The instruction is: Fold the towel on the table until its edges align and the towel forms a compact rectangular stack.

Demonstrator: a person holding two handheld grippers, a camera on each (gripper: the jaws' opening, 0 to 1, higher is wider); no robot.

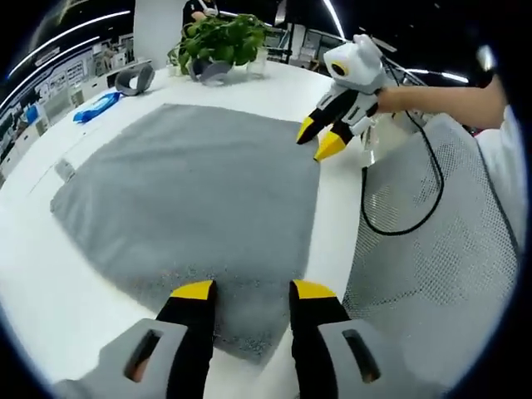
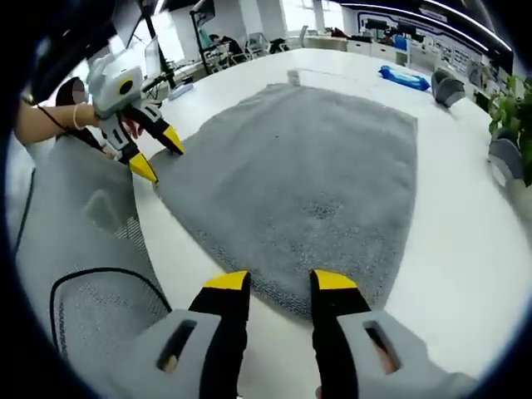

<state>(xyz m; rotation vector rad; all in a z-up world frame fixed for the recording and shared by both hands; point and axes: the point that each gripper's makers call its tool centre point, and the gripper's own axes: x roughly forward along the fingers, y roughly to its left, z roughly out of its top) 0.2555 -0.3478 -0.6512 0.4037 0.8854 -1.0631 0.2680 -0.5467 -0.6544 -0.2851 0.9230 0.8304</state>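
Gray towel (image 1: 191, 199) lay spread flat, unfolded, on the white counter (image 1: 41, 291). Your left hand-held gripper (image 1: 249, 293) sat low over the towel's near corner, jaws parted and holding nothing, the corner's edge running between them; contact with the cloth was hard to judge. Your right hand-held gripper (image 2: 280, 283) hovered at the adjacent corner on the same near edge, jaws also apart and empty, towel fabric just ahead of the tips. Each gripper showed in the other's view at its own corner. A potted plant (image 1: 220, 37) stood beyond the towel's far side.
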